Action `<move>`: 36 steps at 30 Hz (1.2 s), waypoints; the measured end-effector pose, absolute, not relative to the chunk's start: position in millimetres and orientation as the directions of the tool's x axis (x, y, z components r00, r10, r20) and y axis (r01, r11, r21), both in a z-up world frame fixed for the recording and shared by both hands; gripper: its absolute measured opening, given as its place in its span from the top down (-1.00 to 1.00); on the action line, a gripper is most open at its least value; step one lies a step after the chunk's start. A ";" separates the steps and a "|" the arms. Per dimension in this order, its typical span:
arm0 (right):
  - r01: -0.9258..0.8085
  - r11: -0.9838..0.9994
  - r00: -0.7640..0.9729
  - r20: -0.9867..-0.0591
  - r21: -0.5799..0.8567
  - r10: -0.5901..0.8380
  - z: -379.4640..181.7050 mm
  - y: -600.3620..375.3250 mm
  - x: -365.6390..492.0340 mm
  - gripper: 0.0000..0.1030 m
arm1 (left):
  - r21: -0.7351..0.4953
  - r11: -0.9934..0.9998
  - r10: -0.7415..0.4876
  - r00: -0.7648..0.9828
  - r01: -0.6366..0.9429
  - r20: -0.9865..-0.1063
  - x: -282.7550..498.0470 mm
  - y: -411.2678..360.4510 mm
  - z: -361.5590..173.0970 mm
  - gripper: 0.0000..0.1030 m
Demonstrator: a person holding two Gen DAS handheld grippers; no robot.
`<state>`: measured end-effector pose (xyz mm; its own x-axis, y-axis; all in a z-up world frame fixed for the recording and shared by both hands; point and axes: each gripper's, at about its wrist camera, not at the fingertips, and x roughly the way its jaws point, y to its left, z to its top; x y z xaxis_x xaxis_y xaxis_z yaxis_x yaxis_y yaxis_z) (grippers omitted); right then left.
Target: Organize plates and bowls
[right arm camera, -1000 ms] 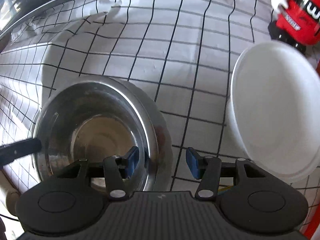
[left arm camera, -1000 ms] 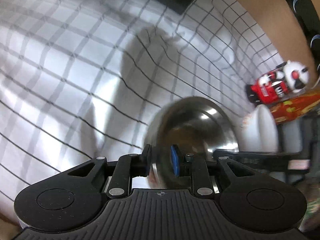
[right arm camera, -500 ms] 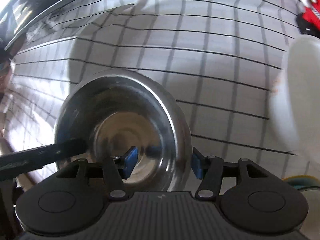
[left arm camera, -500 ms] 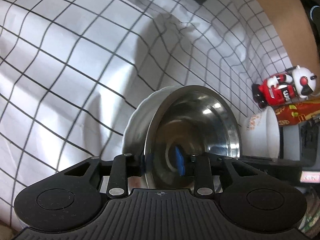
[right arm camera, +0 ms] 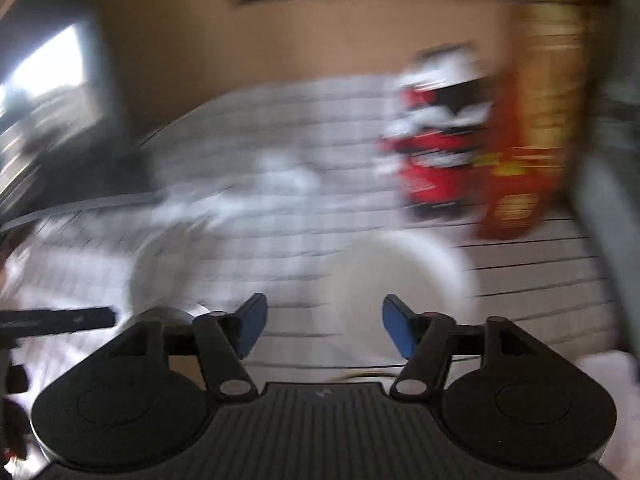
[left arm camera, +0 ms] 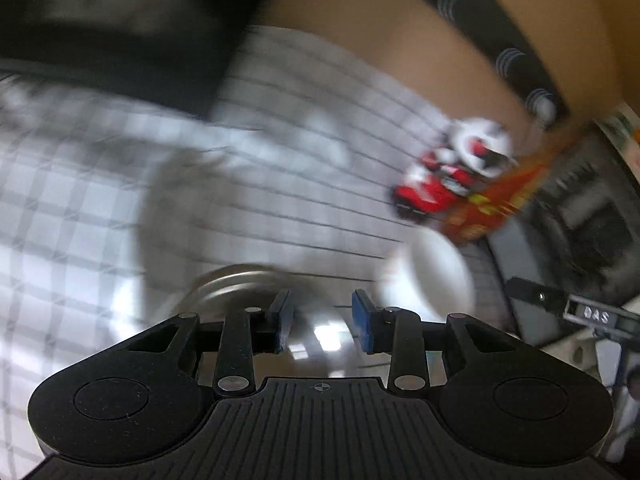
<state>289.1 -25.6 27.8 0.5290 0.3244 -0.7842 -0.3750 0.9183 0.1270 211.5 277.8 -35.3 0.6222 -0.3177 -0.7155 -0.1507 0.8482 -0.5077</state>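
Note:
Both views are smeared by motion. A steel bowl (left arm camera: pixel 240 284) rests on the checked cloth (left arm camera: pixel 80 208), just under my left gripper (left arm camera: pixel 322 320). Its jaws are opening, and the blue pads stand clear of the bowl's rim with only its shiny inside showing in the gap. In the right wrist view a small part of the steel bowl (right arm camera: pixel 172 314) shows at lower left. My right gripper (right arm camera: pixel 324 330) hangs above the cloth with its jaws opening and nothing between them. A white bowl (right arm camera: pixel 400 276) stands just beyond it; the left wrist view shows the white bowl (left arm camera: pixel 432 276) to the right of the steel one.
A red and white toy figure (right arm camera: pixel 432 160) and a red snack bag (right arm camera: pixel 536 140) stand behind the white bowl. A dark appliance (left arm camera: pixel 580 216) fills the right side. A dark object (left arm camera: pixel 120 32) lies at the cloth's far edge, with a tan wall behind.
Both grippers let go of the steel bowl's rim, opened wider and rose away from it. Both views now tilt up toward the wall and toy.

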 end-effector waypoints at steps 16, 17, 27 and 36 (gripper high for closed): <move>-0.241 0.910 0.333 -0.853 0.337 0.403 -53.5 -133.5 402.8 -0.28 | -0.401 0.862 -0.233 0.461 -0.311 -0.856 346.1 148.9 -83.2 0.30; -0.259 0.909 0.322 -0.858 0.327 0.400 -60.9 -128.0 408.7 -0.28 | -0.390 0.860 -0.216 0.457 -0.330 -0.863 348.6 148.9 -89.1 0.30; -0.326 0.863 0.191 -0.867 0.385 0.459 -96.6 -103.9 431.0 0.49 | -0.486 0.801 -0.276 0.505 -0.350 -0.818 354.9 145.5 -100.6 0.51; -0.523 0.772 0.312 -0.761 0.362 0.569 23.1 -122.0 375.5 0.49 | -0.535 0.813 -0.256 0.684 -0.230 -0.683 288.3 126.8 33.7 0.52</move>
<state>375.5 -122.0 23.1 0.3120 0.5686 -0.7611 -0.5227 0.7717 0.3623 288.3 126.8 33.7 0.6841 -0.2559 -0.6830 -0.2301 0.8129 -0.5350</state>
